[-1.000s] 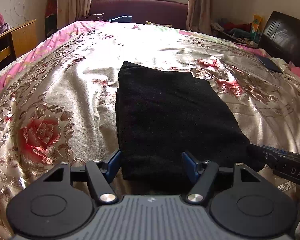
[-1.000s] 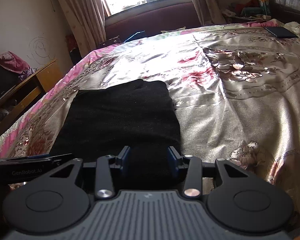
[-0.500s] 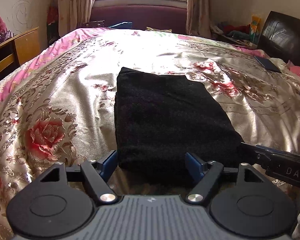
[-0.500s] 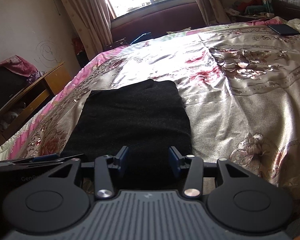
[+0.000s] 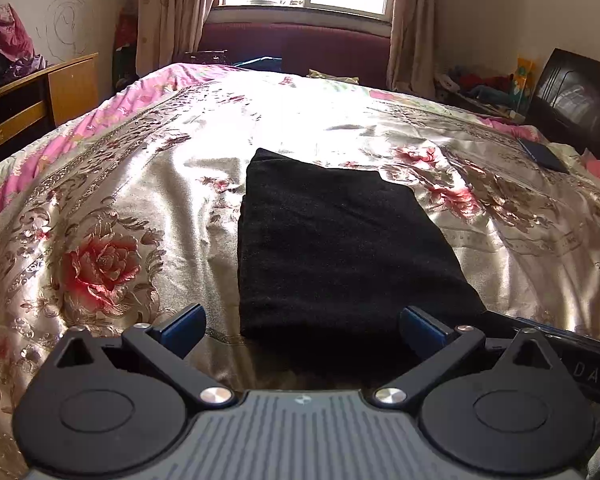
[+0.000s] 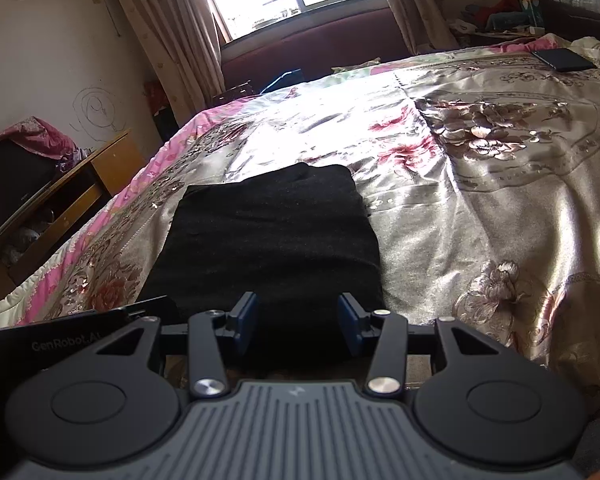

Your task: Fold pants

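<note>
The near edge of the pants (image 5: 340, 248) falls into shadow behind both tool bodies, so how the cloth ends there is hard to make out. The right tool (image 6: 298, 322) shows in the left view only as a dark bar cut off at the right border. The pants lie folded into a black rectangle on the bed (image 5: 100, 208), near its near edge. The left tool (image 5: 302, 326) is opening, its jaws spread wide and free of the cloth. The right tool's jaws stand partly apart with the fold's near edge between them; whether they pinch it I cannot tell
</note>
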`<action>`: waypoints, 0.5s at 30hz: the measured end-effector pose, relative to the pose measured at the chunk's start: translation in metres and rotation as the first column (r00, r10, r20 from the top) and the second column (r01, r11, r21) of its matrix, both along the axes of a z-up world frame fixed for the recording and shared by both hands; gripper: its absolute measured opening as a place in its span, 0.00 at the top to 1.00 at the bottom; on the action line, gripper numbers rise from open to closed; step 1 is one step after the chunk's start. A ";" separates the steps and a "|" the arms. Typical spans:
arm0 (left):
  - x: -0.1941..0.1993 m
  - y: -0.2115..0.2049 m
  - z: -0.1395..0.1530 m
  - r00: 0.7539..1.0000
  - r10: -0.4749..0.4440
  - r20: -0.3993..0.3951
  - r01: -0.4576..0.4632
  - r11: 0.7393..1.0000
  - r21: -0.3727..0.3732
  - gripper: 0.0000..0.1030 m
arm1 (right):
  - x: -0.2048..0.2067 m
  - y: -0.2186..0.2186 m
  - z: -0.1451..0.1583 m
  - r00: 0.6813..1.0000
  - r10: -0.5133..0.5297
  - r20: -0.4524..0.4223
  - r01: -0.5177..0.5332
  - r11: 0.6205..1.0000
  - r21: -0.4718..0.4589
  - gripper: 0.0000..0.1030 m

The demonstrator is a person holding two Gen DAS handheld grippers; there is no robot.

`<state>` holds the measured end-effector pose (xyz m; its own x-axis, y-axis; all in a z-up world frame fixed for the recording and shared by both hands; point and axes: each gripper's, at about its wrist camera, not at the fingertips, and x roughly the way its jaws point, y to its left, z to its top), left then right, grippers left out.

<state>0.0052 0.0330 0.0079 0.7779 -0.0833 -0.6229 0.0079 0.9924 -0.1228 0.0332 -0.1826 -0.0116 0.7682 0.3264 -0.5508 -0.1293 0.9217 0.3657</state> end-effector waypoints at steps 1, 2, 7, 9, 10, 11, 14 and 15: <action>0.000 0.000 0.000 1.000 0.003 -0.004 -0.003 1.000 0.004 0.00 | 0.000 0.000 0.000 1.000 0.001 -0.004 -0.001 1.000 -0.001 0.55; 0.000 -0.001 -0.001 1.000 0.005 -0.011 -0.005 1.000 0.008 0.00 | 0.000 0.000 -0.001 1.000 -0.001 -0.006 0.001 1.000 -0.002 0.55; 0.002 -0.006 -0.005 0.998 -0.003 -0.061 0.004 1.000 0.026 0.00 | 0.001 -0.001 -0.002 1.000 0.005 -0.016 -0.005 1.000 0.009 0.55; 0.002 -0.009 -0.006 0.997 -0.009 -0.073 0.012 0.999 0.040 0.00 | 0.002 0.000 -0.003 1.000 0.011 -0.024 -0.010 1.000 0.012 0.55; 0.002 -0.010 -0.007 0.997 -0.006 -0.079 0.010 0.999 0.051 0.00 | 0.003 0.000 -0.004 1.000 0.012 -0.028 -0.012 1.000 0.009 0.55; 0.002 -0.012 -0.007 0.996 -0.003 -0.087 0.008 0.998 0.061 0.00 | 0.003 0.000 -0.004 0.999 0.013 -0.031 -0.013 1.000 0.008 0.55; 0.004 -0.014 -0.008 0.994 -0.001 -0.109 0.010 0.997 0.080 0.00 | 0.003 0.000 -0.006 0.999 0.018 -0.040 -0.017 1.000 0.015 0.55; 0.004 -0.015 -0.008 0.994 0.000 -0.112 0.010 0.996 0.086 0.00 | 0.003 -0.001 -0.006 0.999 0.019 -0.041 -0.018 1.000 0.016 0.55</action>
<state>0.0096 0.0182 -0.0003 0.7024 -0.0295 -0.7111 0.0040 0.9993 -0.0375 0.0360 -0.1831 -0.0176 0.7387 0.3491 -0.5766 -0.1312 0.9135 0.3850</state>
